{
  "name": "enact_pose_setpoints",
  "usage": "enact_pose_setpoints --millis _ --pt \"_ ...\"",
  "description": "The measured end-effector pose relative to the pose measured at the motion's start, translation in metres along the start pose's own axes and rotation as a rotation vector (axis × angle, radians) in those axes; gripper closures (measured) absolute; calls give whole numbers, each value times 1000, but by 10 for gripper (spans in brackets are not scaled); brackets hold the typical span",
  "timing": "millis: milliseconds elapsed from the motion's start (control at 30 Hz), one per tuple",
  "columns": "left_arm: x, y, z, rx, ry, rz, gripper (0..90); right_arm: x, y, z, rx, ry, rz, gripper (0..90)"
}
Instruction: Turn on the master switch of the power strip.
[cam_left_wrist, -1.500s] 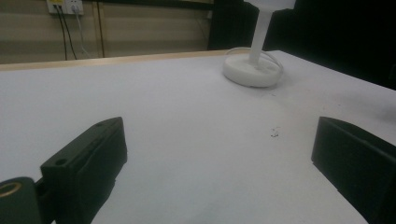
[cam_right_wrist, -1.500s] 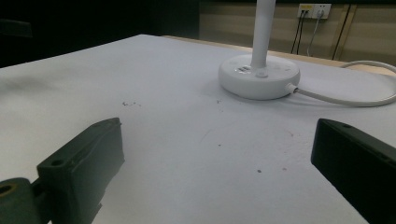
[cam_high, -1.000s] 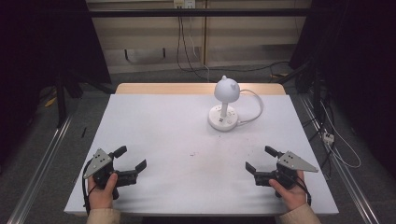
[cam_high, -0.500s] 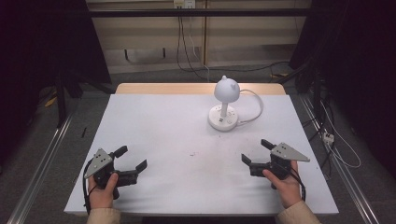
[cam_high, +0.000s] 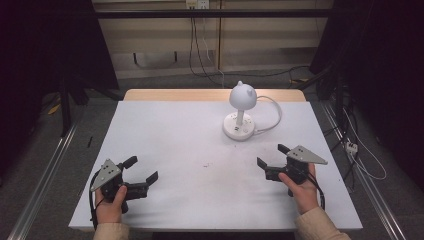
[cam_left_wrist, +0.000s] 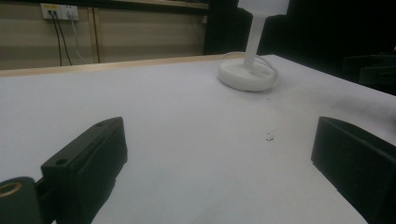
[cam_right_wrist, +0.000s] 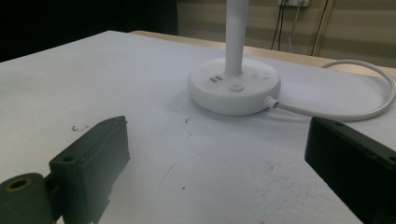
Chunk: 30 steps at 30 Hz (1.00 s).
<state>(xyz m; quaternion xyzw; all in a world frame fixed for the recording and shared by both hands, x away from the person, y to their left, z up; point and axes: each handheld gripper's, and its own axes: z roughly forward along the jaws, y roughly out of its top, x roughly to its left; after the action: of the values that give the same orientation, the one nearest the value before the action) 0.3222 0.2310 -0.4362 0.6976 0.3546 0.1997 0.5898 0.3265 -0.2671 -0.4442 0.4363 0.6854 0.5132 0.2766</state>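
Note:
A white desk lamp (cam_high: 240, 114) with a round head and a round base stands right of centre at the back of the table. In the right gripper view its base (cam_right_wrist: 233, 86) shows buttons and ports, straight ahead of the jaws. My right gripper (cam_high: 271, 155) is open and holds nothing, hovering low a short way in front of and right of the lamp; the same open right gripper (cam_right_wrist: 217, 135) frames the base. My left gripper (cam_high: 141, 169) is open near the front left corner. From the left gripper (cam_left_wrist: 219, 154), also holding nothing, the lamp base (cam_left_wrist: 246, 74) is far off.
A white cable (cam_high: 272, 117) loops from the lamp base to the right, and the same cable (cam_right_wrist: 355, 112) lies beyond the right jaw. The white table top (cam_high: 175, 140) has a small dark mark (cam_high: 206, 164) near its middle. A wooden edge (cam_high: 175, 94) runs along the back.
My right gripper has moved forward and slightly left, closer to the lamp. The left gripper has stayed where it was.

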Motion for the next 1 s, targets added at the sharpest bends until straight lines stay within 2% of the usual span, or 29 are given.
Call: enact_pose_setpoints --millis 500,1000 --pt "1 0 1 -7 -9 -3 33 -1 10 32 36 -12 1 74" --pt "2 0 0 -13 -11 -9 33 -1 21 51 42 -22 3 80"
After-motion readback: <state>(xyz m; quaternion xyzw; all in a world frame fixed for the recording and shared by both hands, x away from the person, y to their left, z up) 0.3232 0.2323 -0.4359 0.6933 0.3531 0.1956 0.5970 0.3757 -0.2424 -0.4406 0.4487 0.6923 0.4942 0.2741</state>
